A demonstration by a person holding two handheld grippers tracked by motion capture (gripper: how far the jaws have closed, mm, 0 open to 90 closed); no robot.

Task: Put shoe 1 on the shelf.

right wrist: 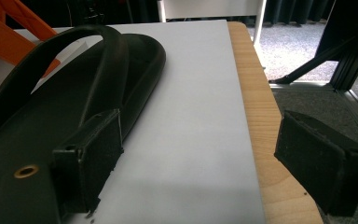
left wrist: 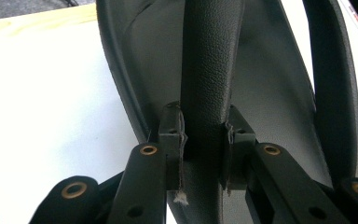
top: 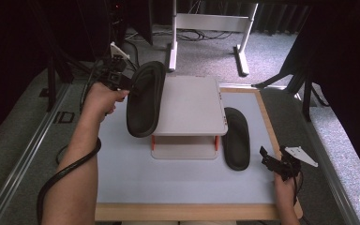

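Note:
My left gripper (top: 127, 85) holds a black sandal (top: 145, 99) in the air, tilted over the left edge of a grey two-tier rack (top: 192, 105). In the left gripper view the gripper (left wrist: 205, 133) is shut on the sandal's strap (left wrist: 209, 60), pads pressed on either side. A second black sandal (top: 236, 138) lies flat on the table right of the rack. My right gripper (top: 268, 157) is open just right of that sandal, near the table's right edge. In the right gripper view its pads (right wrist: 89, 158) are apart over the table, beside the lying sandal (right wrist: 74, 93).
The white table top (top: 183, 180) has a wooden border (top: 187, 212). The rack has orange legs (right wrist: 9, 28) and a lower shelf (top: 183, 147). A white table frame (top: 206, 28) stands on the carpet beyond.

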